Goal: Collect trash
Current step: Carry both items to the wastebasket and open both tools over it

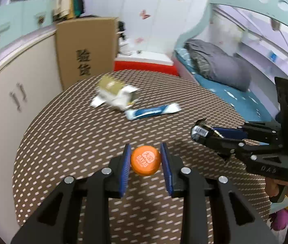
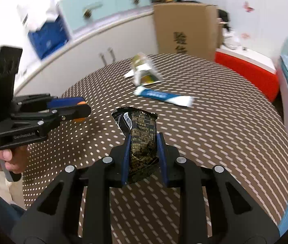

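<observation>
- Round patterned table (image 1: pixel 66 122): a crumpled white-green wrapper (image 1: pixel 114 95) and a blue-white sachet (image 1: pixel 154 111) lie uncollected.
- Right gripper (image 2: pixel 142 154) pinches a black snack wrapper (image 2: pixel 139 134); the limp foil might slip free.
- Left gripper (image 1: pixel 145 160) clamps an orange bottle cap (image 1: pixel 146 160); the round edge could pop out.

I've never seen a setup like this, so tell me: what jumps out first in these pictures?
The bright orange bottle cap pinched in the left claw, low over the brown dotted table, catches the eye first. Next comes the crinkled black snack wrapper clamped in the right claw. Farther back on the table lie a blue and white wrapper and a crumpled carton.
</observation>
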`<state>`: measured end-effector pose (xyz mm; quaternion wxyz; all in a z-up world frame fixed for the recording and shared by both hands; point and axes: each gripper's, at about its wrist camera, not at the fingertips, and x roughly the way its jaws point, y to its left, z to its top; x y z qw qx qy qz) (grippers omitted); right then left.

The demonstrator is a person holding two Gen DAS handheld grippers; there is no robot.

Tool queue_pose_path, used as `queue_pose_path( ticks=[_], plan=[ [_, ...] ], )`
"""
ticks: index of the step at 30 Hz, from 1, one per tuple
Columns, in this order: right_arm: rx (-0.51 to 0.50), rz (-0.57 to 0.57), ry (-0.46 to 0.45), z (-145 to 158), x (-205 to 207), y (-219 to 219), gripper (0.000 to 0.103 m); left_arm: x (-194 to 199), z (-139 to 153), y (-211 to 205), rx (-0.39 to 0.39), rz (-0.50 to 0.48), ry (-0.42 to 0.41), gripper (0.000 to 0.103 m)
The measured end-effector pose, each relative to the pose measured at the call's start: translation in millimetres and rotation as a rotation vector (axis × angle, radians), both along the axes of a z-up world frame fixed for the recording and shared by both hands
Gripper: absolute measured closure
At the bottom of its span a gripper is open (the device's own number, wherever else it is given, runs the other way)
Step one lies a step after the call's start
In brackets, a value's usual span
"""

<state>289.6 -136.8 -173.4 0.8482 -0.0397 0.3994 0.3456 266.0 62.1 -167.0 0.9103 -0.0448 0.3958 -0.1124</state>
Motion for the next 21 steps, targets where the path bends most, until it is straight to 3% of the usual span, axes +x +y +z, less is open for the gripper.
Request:
queue_pose_path(
  ticks=[13,21],
  plan=[
    [0.183,-0.404,-0.057,26,-35,-203,0.078,8,31,-150,0.020,-0.263,-0.057,0.075],
    [0.253,-0.754,0.008,-6,-68,-321,0.078,16,30,-253,0.004,-0.425,-0.042,0.075]
  ],
)
